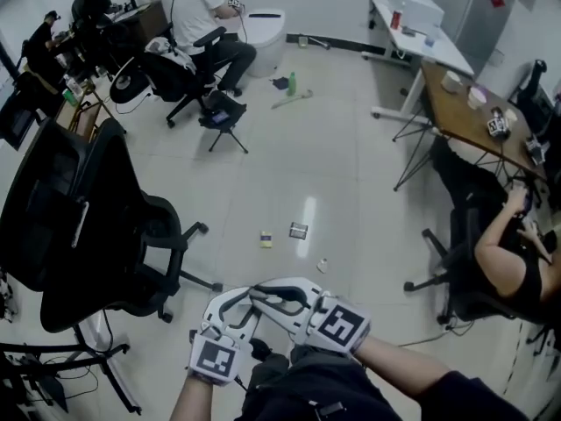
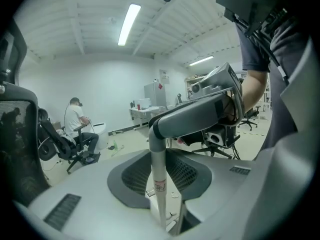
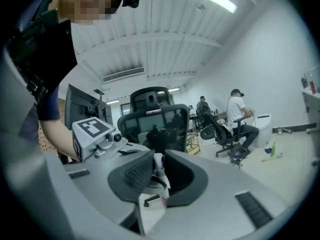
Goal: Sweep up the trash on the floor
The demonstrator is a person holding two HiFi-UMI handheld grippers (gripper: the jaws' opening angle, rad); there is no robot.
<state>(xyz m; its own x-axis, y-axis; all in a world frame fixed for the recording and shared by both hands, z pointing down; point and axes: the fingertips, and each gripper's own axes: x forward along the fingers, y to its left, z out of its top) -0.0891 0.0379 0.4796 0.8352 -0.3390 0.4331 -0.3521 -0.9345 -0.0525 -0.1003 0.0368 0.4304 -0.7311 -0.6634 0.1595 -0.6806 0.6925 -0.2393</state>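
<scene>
Left gripper view: left gripper (image 2: pixel 161 178) clamped on pale pole (image 2: pixel 158 161); right gripper (image 3: pixel 159 179) pinches its top; likely stiff, light, slick; keep holds spread; trash (image 1: pixel 298 231) featherlight.

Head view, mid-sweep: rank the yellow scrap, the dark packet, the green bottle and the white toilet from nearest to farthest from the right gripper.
From the right gripper:
1. The yellow scrap, on the floor just ahead.
2. The dark packet, right beside the scrap; nearly a tie with it.
3. The green bottle, far up the floor.
4. The white toilet, by the back wall.
</scene>
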